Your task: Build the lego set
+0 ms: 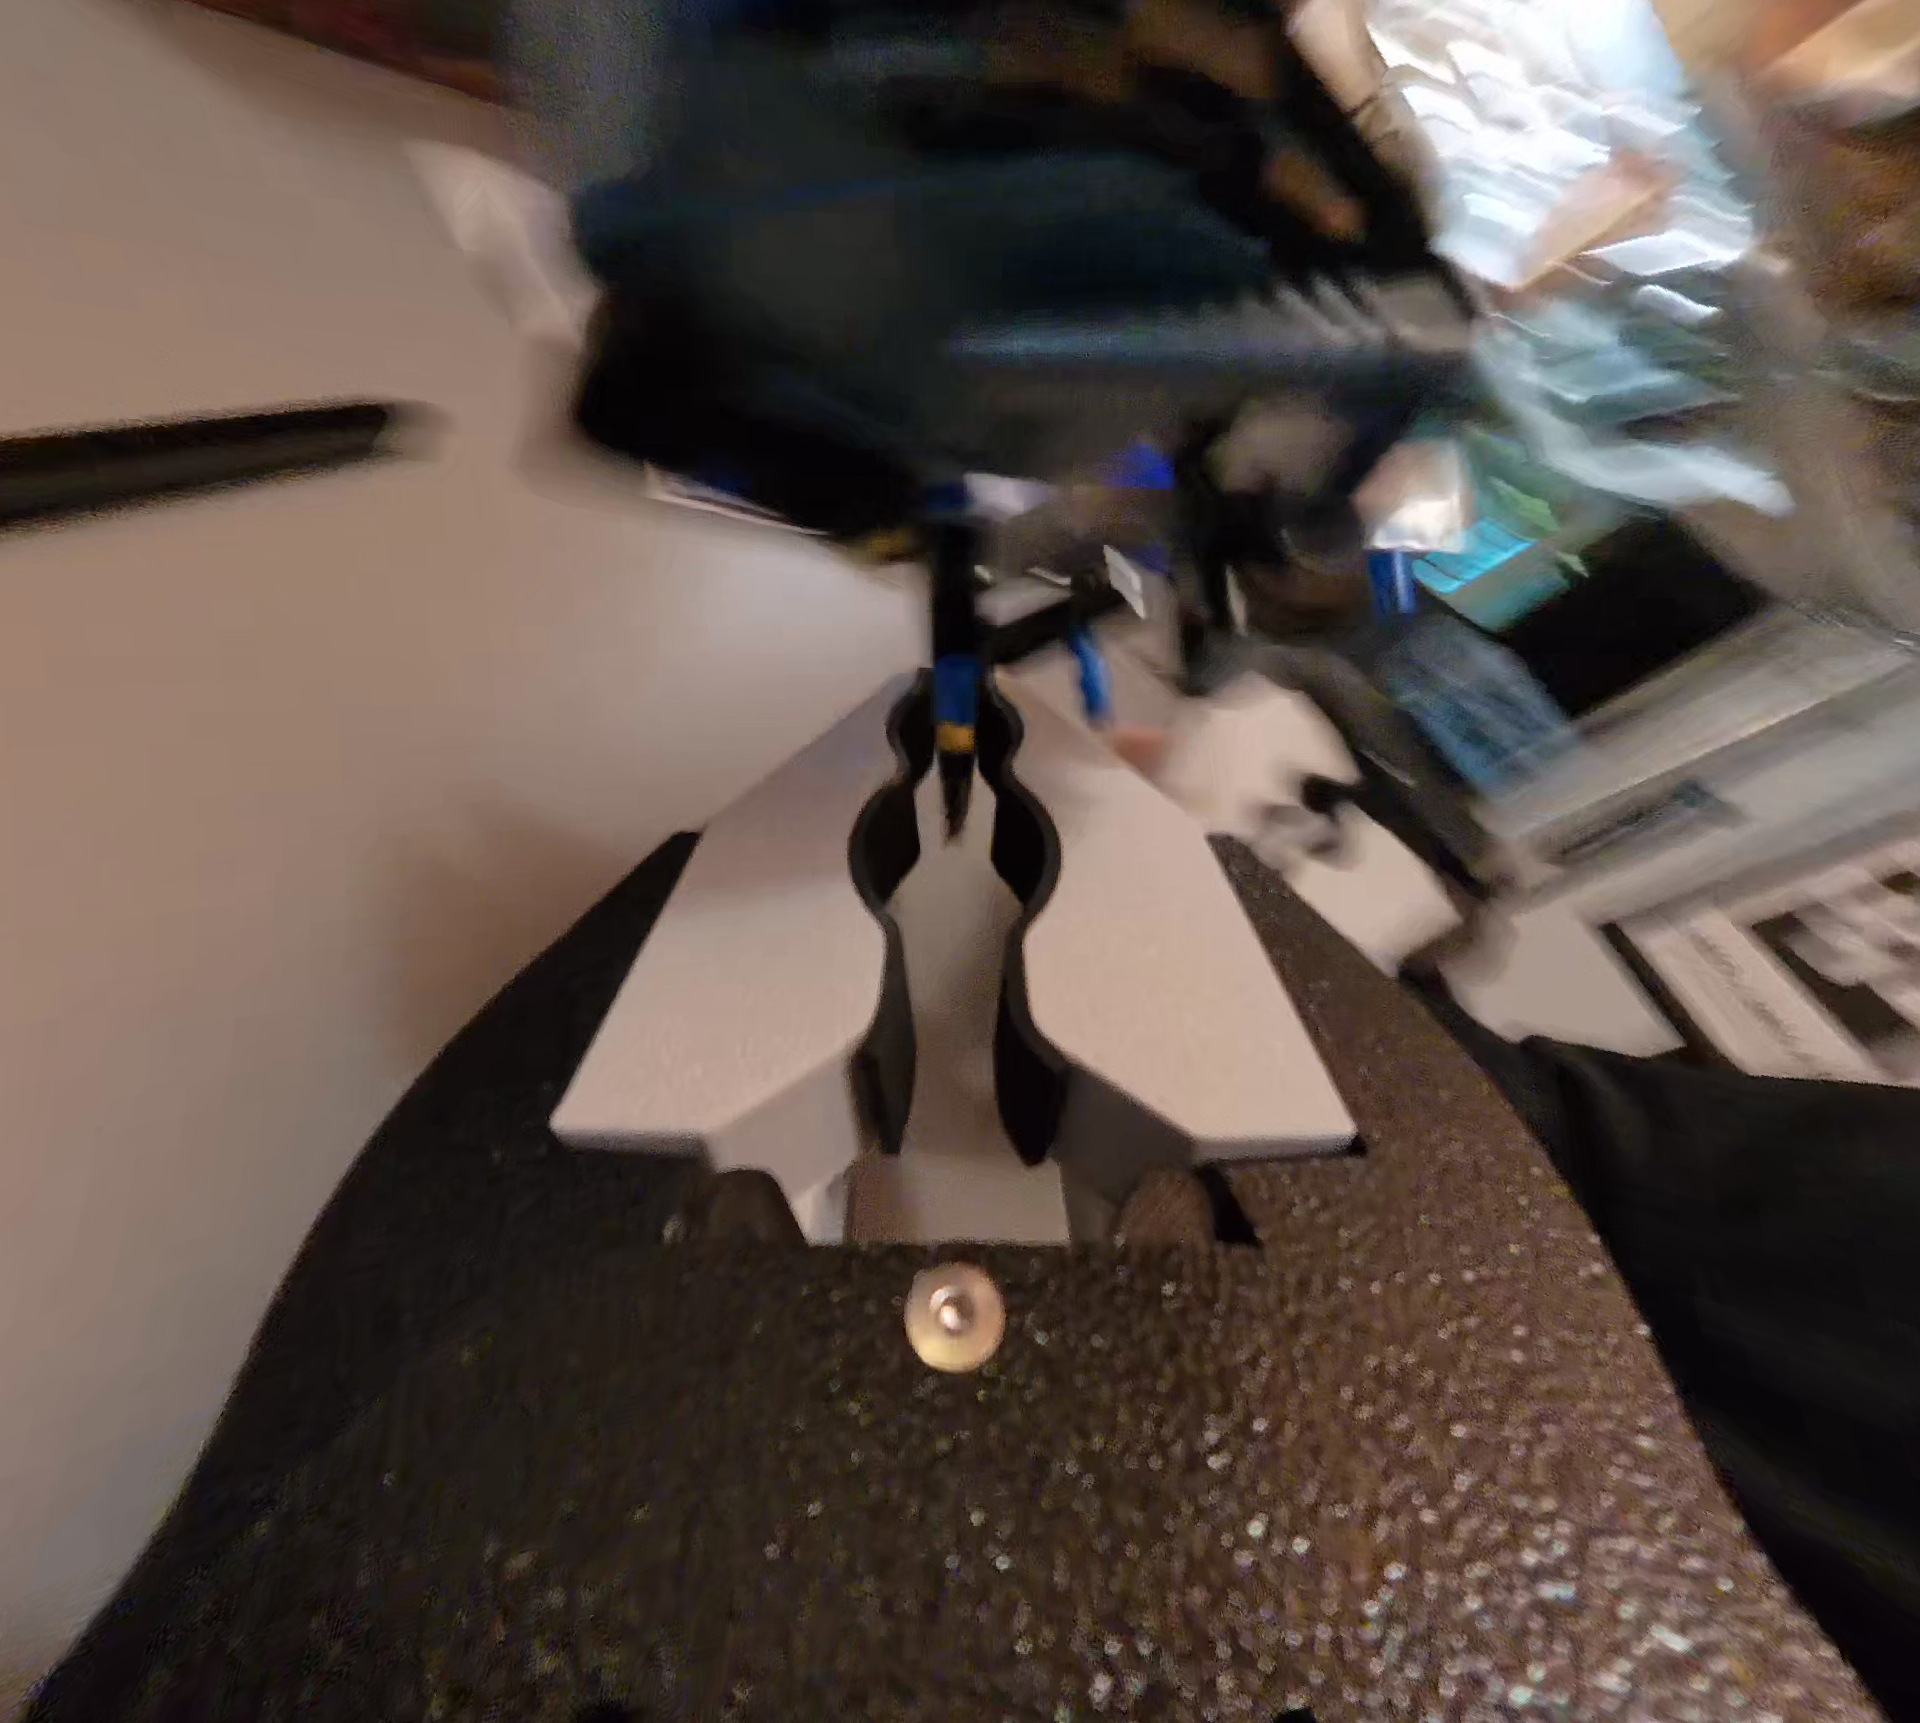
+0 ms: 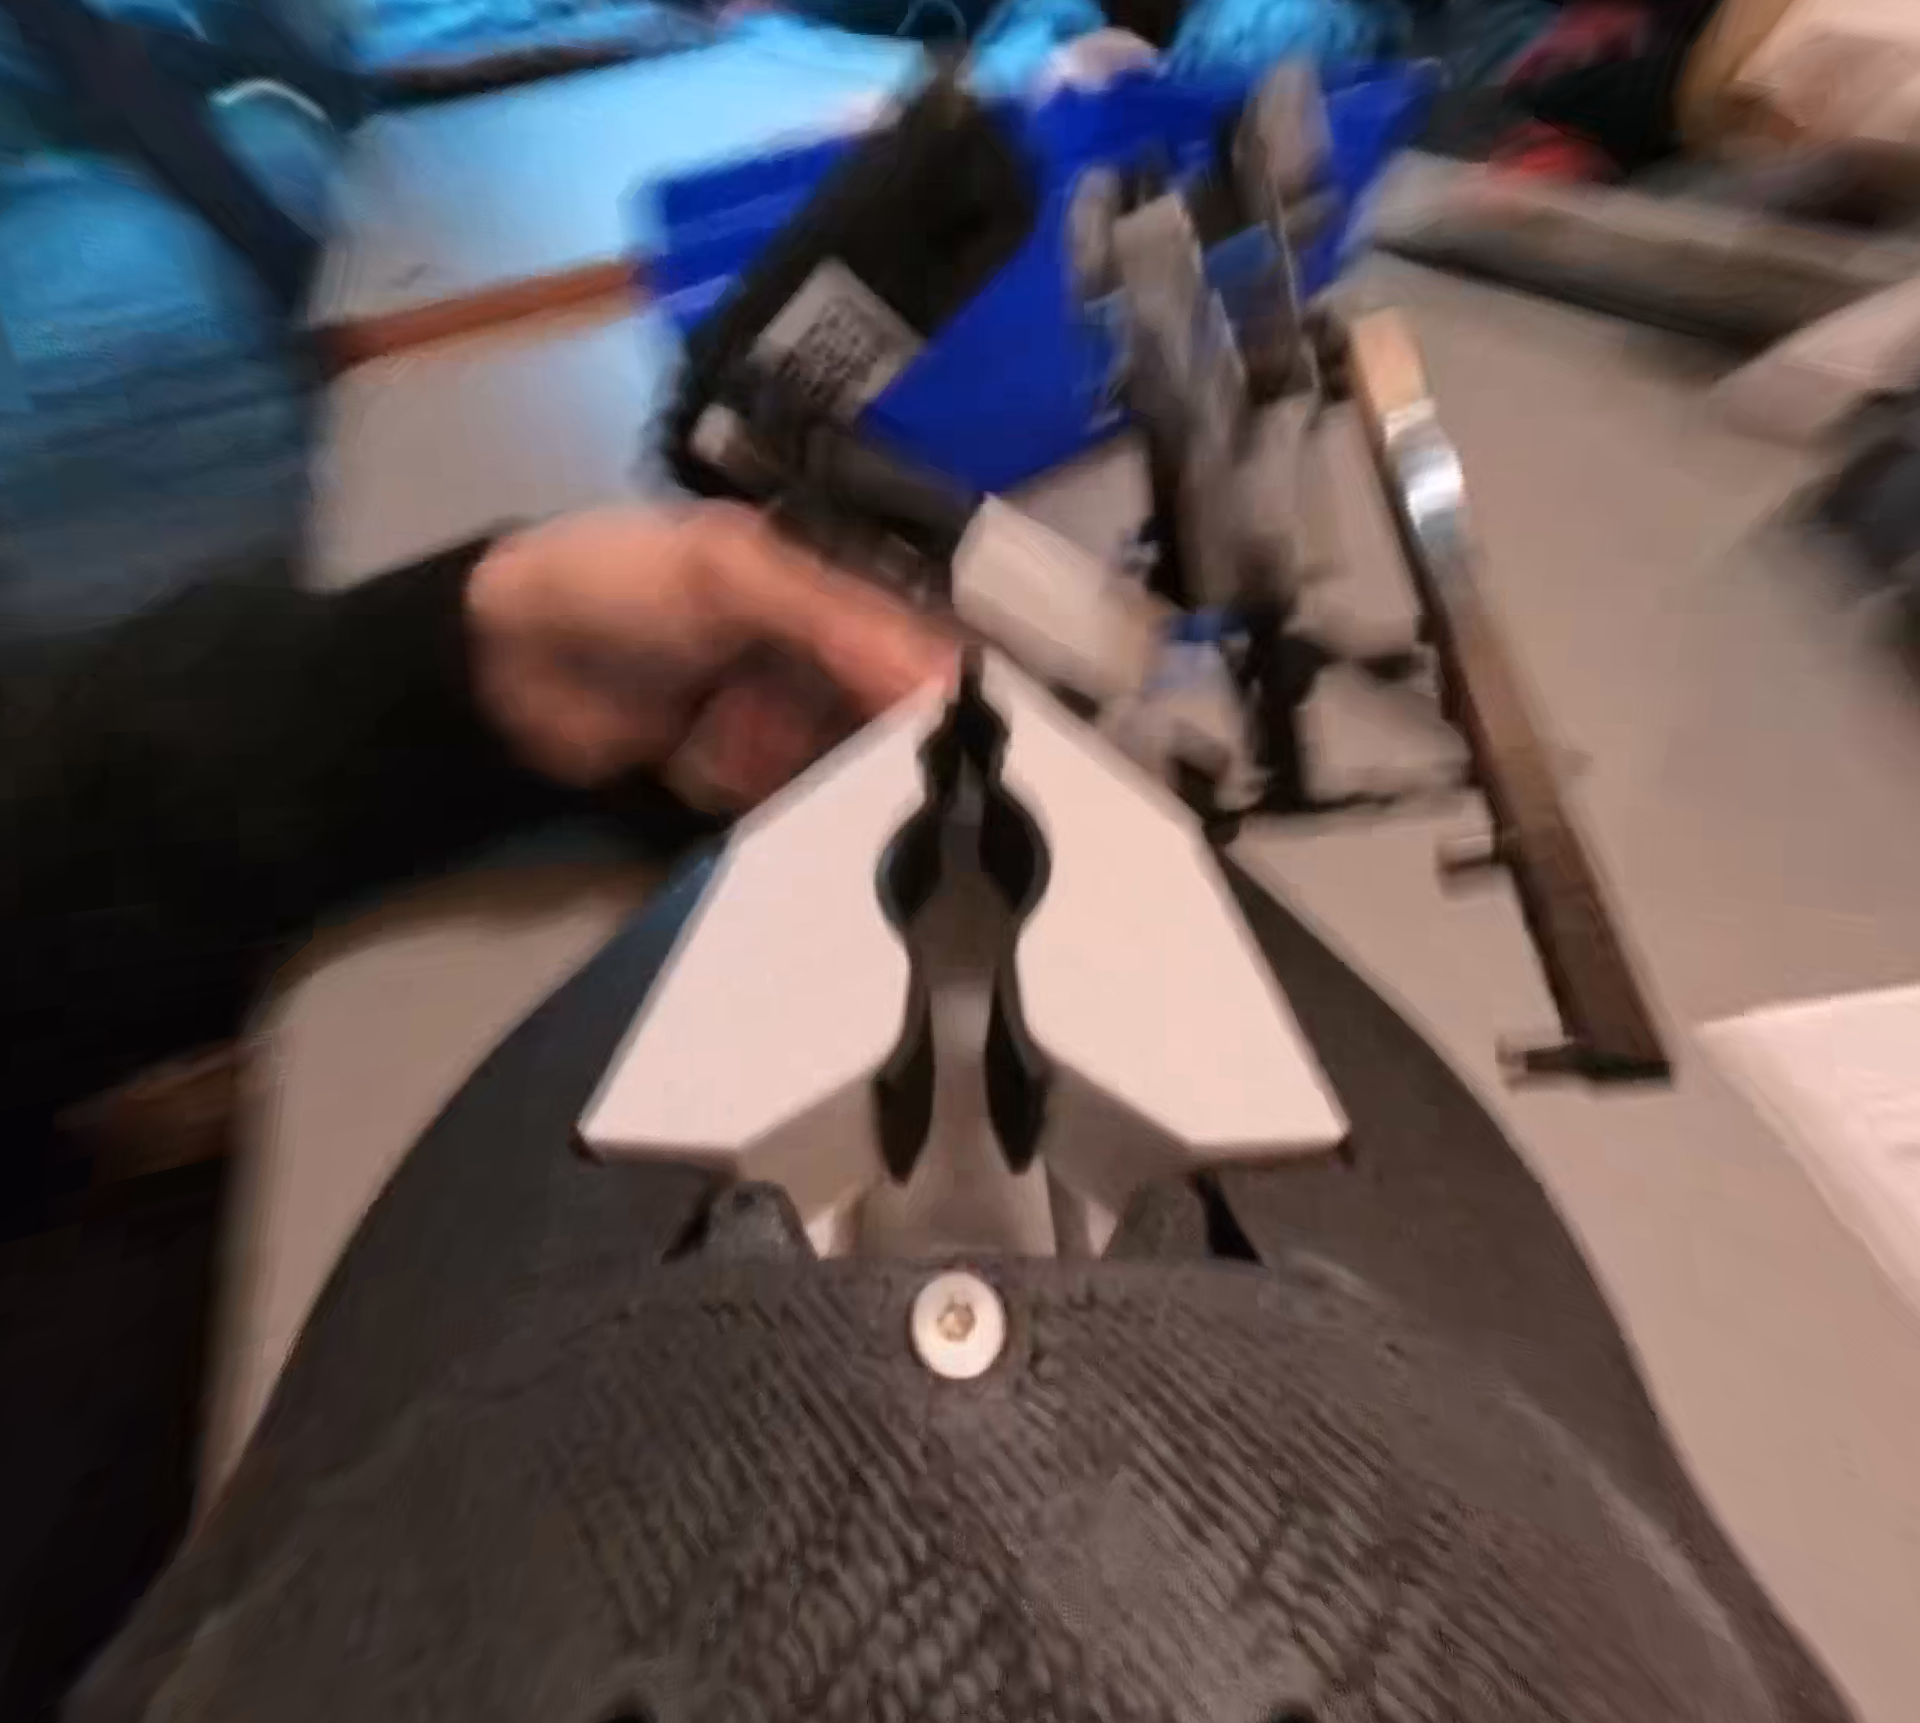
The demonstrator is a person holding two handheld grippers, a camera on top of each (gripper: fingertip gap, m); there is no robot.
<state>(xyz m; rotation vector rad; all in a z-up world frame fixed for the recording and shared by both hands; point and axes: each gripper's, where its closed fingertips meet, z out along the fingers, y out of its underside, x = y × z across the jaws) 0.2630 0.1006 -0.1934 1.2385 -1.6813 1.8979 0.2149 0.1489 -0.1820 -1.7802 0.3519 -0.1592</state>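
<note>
Both views are badly blurred. In the left wrist view my left gripper (image 1: 954, 728) is shut on a thin black lego assembly (image 1: 954, 634) with blue and yellow parts. The assembly sticks out past the fingertips, with a black arm branching to the right. In the right wrist view my right gripper (image 2: 966, 697) has its jaws together at the tips. A thin dark shape shows between the pads, too blurred to identify. Just ahead of it, a hand (image 2: 675, 645) in a black sleeve holds the other gripper (image 2: 1039, 603), with black and blue lego parts (image 2: 1278, 686) beyond.
A white table (image 1: 312, 686) lies to the left with a black bar (image 1: 187, 458) on it. Clear plastic bags (image 1: 1558, 219) and a printed booklet (image 1: 1766, 946) are at the right. A blue bin (image 2: 1039, 343) and a slanted metal-and-wood bar (image 2: 1475, 634) stand ahead.
</note>
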